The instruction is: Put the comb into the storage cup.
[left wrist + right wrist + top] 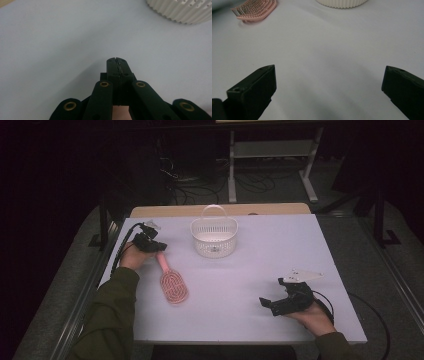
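Brush (171, 282), pink, lies left of centre in the high view on the white desk (260, 270), its handle running up to the left tool (161, 247), whose jaws are pressed together with something pink under them in the left gripper view. White basket (214, 237) stands at upper centre. Right tool (267, 304), lower right, gapes wide over bare desk; no writing is readable.
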{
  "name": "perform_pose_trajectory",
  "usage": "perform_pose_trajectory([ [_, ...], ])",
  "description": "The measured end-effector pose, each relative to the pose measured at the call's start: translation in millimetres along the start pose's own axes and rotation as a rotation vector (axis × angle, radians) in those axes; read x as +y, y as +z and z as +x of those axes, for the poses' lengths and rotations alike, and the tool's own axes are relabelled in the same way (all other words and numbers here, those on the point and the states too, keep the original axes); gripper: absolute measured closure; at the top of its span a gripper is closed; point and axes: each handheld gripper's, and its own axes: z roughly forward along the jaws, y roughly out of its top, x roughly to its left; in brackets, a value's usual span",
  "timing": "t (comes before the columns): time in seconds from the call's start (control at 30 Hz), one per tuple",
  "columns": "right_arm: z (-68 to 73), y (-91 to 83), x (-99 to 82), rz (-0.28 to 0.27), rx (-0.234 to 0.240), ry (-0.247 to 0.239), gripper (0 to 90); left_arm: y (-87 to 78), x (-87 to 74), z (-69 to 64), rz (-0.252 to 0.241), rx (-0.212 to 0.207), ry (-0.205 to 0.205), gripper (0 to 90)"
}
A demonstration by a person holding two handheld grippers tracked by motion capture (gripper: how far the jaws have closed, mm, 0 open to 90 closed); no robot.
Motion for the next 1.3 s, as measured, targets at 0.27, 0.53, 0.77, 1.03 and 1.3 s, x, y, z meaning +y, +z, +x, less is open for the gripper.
perform_pose_trajectory([
  [0.27,0.2,-0.1,0.1,-0.001,0.0,0.001,0.0,2.1,-1.0,-0.3,0.012,0.011,0.003,90.0],
  [0.53,0.4,-0.3,-0.3,0.0,-0.002,0.002,0.0,0.2,-10.6,5.4,0.039,0.012,-0.005,90.0],
  [0.77,0.5,-0.2,-0.5,0.002,-0.003,0.003,0.0,-5.0,-21.9,11.3,0.048,0.002,-0.025,90.0],
  [1.03,0.5,0.1,-0.6,0.001,-0.003,0.005,0.0,-13.5,-28.5,11.3,0.067,-0.009,-0.011,90.0],
  [1.3,0.4,0.1,-0.6,0.001,-0.002,0.006,0.0,-20.0,-34.8,9.0,0.08,-0.009,0.002,90.0],
])
